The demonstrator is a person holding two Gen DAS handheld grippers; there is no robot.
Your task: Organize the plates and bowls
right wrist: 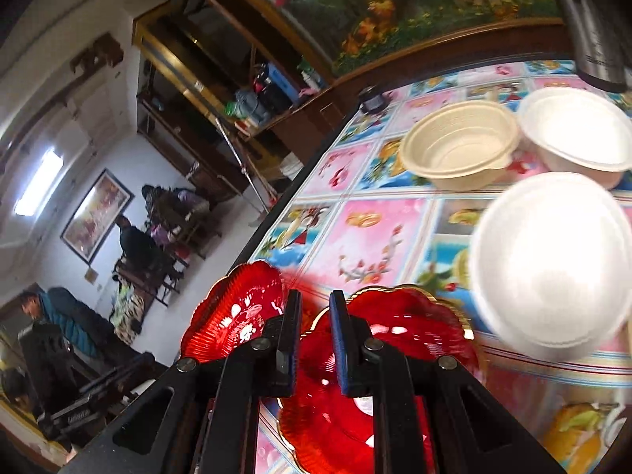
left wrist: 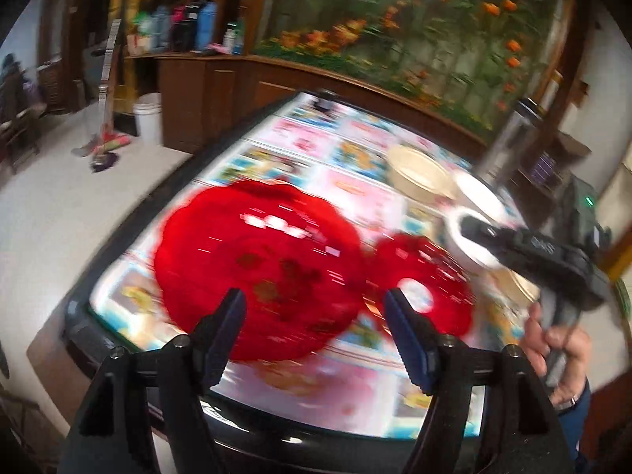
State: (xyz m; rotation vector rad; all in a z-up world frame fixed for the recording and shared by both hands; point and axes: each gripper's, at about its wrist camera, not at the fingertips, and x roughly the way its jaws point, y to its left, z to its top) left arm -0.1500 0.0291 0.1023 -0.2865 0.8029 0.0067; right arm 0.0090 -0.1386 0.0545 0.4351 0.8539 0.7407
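Large plate (left wrist: 256, 268) lying on the worktop (left wrist: 355, 193), close to its left edge. Just right of the large plate, nearly touching it: small plate (left wrist: 426, 276). Right of the large plate and past the small plate: near bowl (right wrist: 553, 264). Behind the large plate and to its right, side by side: wide bowl (right wrist: 458, 146) and, further right, far bowl (right wrist: 576, 130). Further behind and right of the large plate, past both bowls: metal flask (right wrist: 592, 39). Far behind the large plate, at the worktop's back edge: small jar (right wrist: 373, 100). In front of the large plate, over its near rim: left tool (left wrist: 314, 300), jaws spread. Right of the large plate, above the small plate: right tool (right wrist: 316, 300), jaws narrowly apart.
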